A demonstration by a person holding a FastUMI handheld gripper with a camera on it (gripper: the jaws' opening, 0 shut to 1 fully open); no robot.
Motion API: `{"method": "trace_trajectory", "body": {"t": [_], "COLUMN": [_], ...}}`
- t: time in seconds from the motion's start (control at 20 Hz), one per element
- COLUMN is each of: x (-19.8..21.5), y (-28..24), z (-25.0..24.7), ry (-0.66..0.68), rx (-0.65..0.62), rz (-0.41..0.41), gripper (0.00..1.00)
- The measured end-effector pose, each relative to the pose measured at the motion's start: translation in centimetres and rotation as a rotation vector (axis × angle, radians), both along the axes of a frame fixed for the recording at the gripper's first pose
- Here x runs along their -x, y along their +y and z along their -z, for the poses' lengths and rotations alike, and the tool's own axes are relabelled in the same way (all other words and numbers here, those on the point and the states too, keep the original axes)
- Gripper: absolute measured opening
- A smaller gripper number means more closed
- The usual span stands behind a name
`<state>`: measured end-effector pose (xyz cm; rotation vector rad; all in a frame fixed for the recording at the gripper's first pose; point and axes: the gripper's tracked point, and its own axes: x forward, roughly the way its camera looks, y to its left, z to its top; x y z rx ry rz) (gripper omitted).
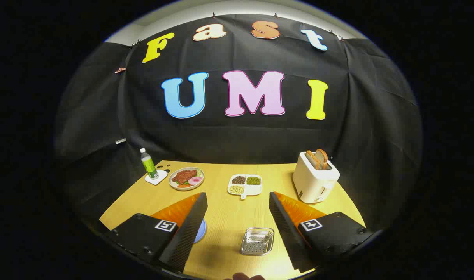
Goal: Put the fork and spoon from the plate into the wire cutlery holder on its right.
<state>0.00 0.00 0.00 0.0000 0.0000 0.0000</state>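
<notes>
Right now your gripper point(237, 229) hangs released, fingers spread, grasping nothing. Low in the frame, the wire holder point(257, 241) sits between them; the blue plate point(200, 230) peeks behind the left finger, cutlery hidden. Swing left, descend.

Gripper point(237, 217): mine, two wedge fingers, spread apart.
Finger faces point(188, 233): ribbed, dotted texture.
Mounts point(141, 233): black blocks, screws, one square fiducial tag each.
</notes>
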Motion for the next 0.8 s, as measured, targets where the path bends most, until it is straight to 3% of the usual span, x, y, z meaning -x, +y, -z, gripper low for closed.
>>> {"method": "trace_trajectory", "body": {"t": [0.8], "x": [-0.8], "y": [2.5], "z": [1.5], "ry": [0.064], "rx": [0.012], "rz": [-0.069], "gripper": [0.99]}}
